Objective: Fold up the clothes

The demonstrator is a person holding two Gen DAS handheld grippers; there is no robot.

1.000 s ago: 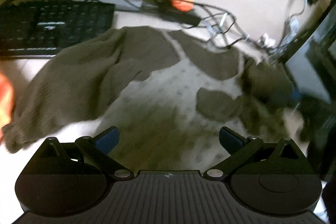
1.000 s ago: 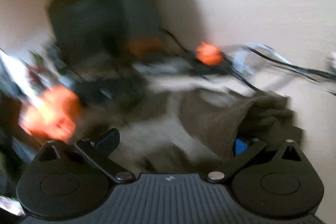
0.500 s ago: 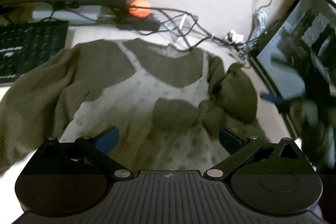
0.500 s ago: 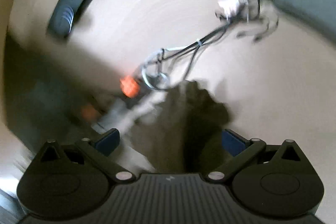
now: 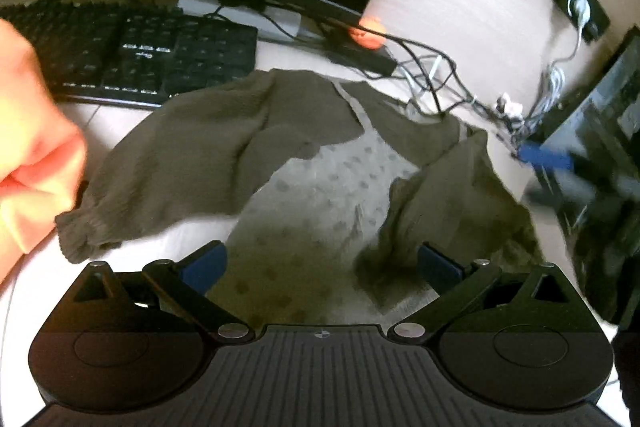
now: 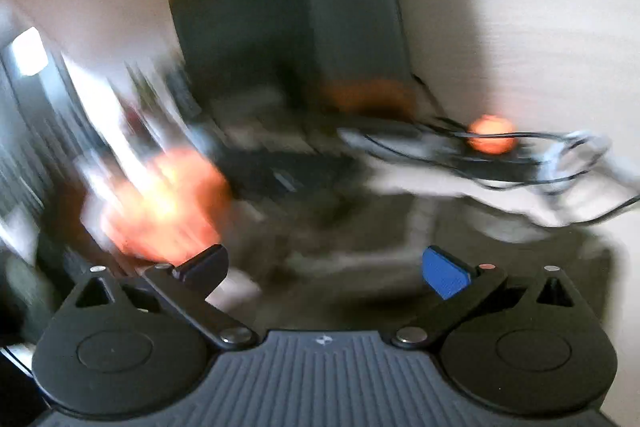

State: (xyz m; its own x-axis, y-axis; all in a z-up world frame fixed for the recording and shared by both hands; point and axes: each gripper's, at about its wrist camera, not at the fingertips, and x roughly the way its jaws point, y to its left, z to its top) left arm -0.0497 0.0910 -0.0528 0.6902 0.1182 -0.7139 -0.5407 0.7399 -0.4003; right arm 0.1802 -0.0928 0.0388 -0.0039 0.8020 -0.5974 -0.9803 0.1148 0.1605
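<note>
A garment lies on the white desk: an olive-brown knit cardigan (image 5: 208, 155) spread over a pale dotted camisole (image 5: 320, 199). Its left sleeve reaches toward the cuff (image 5: 80, 239) at the left; the right sleeve (image 5: 452, 195) is bunched on the right. My left gripper (image 5: 320, 263) hovers open and empty over the garment's lower edge. My right gripper (image 6: 324, 267) is open and empty; its view is badly blurred, with dark cloth (image 6: 440, 223) dimly below it. The right gripper's blue pad (image 5: 544, 159) shows blurred at the right of the left wrist view.
A black keyboard (image 5: 132, 55) lies behind the garment on the left. Tangled cables (image 5: 432, 79) and an orange ball (image 5: 368, 33) sit behind it. A dark monitor (image 5: 600, 131) stands at the right. A hand (image 5: 32, 147) is at the left edge.
The left view swung right and back. The right sleeve, held up by my right gripper a second ago, now lies bunched on the garment. The right gripper has let go and swung away fast.
</note>
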